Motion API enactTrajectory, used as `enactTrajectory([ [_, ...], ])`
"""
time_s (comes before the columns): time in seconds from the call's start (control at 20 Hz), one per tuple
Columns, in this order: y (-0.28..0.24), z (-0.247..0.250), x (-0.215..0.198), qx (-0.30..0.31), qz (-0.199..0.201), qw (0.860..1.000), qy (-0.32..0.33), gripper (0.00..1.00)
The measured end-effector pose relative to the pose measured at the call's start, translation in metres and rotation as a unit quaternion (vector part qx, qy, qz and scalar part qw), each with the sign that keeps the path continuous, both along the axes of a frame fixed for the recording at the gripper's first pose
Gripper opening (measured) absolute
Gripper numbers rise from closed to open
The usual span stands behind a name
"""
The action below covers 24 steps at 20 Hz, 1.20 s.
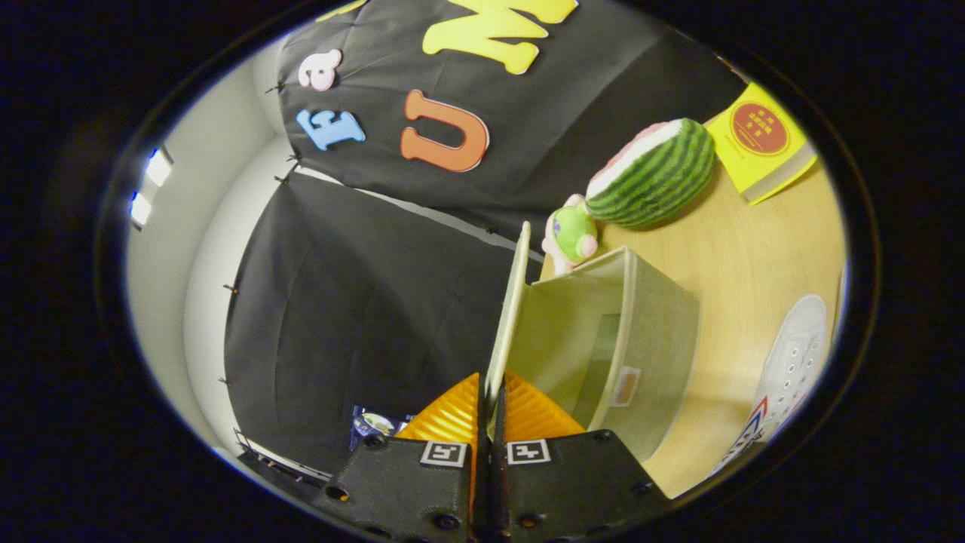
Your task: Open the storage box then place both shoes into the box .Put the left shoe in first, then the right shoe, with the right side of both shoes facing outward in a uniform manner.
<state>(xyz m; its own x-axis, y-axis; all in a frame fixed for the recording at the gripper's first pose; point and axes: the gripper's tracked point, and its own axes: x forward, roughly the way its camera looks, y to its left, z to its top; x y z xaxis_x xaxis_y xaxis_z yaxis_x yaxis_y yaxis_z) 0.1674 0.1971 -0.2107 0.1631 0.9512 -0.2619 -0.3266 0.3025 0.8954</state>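
Observation:
My gripper (494,403) is shut on the lid (511,302) of the pale green fabric storage box (648,332). The thin lid runs edge-on away from my fingers, raised off the box. The box stands on the wooden table (746,249) with its top uncovered and its inside showing. A small label sits on the box's front wall. A white sneaker (791,362) with lace eyelets lies on the table beyond the box, partly cut off from sight. The whole view is strongly tilted.
A watermelon-slice plush (656,177) and a small green and pink toy (571,234) lie on the table behind the box. A yellow book (761,139) rests beyond them. The black cloth wall hangs past the table's edge.

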Motion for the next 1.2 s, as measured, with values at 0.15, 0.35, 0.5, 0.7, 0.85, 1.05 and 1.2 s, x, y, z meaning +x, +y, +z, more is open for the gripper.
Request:
enactTrajectory([
  [0.15,0.018,0.021,-0.003,-0.005,-0.015,1.0,-0.007,0.06],
  [0.35,0.059,0.048,-0.018,-0.006,-0.019,0.999,-0.029,0.06],
  [0.5,0.091,0.061,-0.024,-0.012,-0.031,0.998,-0.047,0.06],
  [0.7,0.136,0.067,-0.036,-0.015,-0.033,0.997,-0.071,0.06],
  [0.85,0.164,0.066,-0.039,-0.023,-0.036,0.995,-0.092,0.08],
  [1.05,0.198,0.065,-0.051,-0.037,-0.03,0.991,-0.125,0.26],
  [1.2,0.215,0.054,-0.064,-0.068,-0.013,0.986,-0.15,0.71],
])
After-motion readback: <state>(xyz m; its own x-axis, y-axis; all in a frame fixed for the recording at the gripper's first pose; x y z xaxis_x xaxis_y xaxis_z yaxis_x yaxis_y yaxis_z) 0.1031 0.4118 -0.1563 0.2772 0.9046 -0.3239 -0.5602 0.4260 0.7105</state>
